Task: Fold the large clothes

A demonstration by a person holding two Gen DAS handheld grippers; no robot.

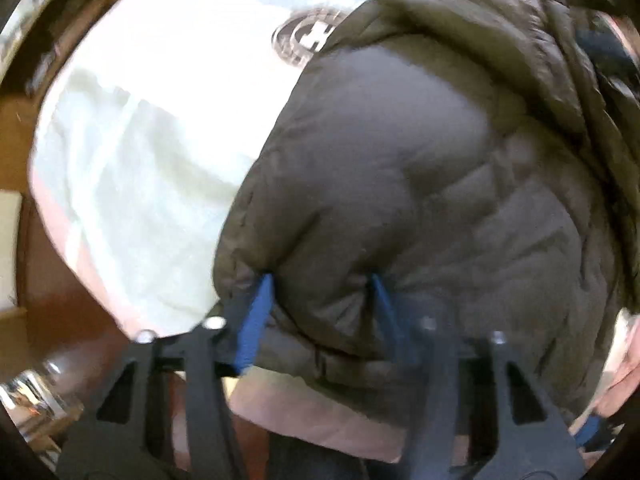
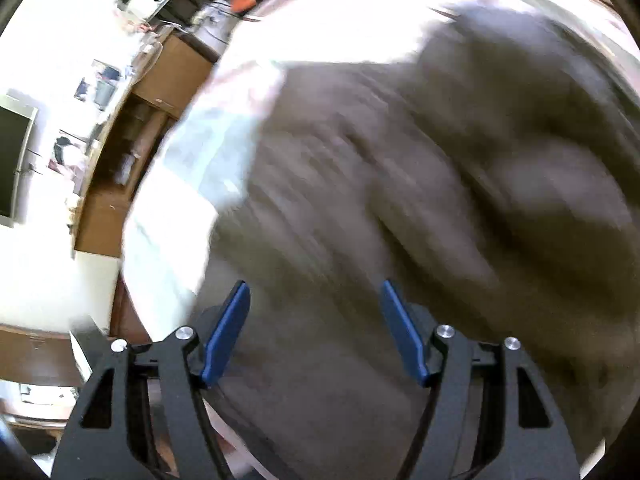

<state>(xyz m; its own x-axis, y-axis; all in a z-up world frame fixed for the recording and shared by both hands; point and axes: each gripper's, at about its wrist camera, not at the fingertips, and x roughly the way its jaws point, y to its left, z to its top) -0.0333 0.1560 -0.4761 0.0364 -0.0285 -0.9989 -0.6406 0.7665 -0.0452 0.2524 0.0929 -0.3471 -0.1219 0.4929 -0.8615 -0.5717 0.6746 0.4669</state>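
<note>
A dark grey quilted puffer jacket [image 1: 420, 152] lies on a white sheet [image 1: 152, 128]. My left gripper [image 1: 320, 280] has its blue fingers [image 1: 256, 312] pressed into the jacket's padded edge, with a thick fold of it between them. In the right wrist view the jacket [image 2: 400, 220] is blurred and fills most of the frame. My right gripper [image 2: 314, 288] is open and empty just above it, its blue fingers [image 2: 226, 332] wide apart.
A round printed logo [image 1: 304, 36] shows on the sheet beyond the jacket. Brown wooden furniture [image 2: 132, 152] and a dark screen [image 2: 12, 160] on a white wall stand to the left. Brown floor [image 1: 52, 280] lies past the sheet's edge.
</note>
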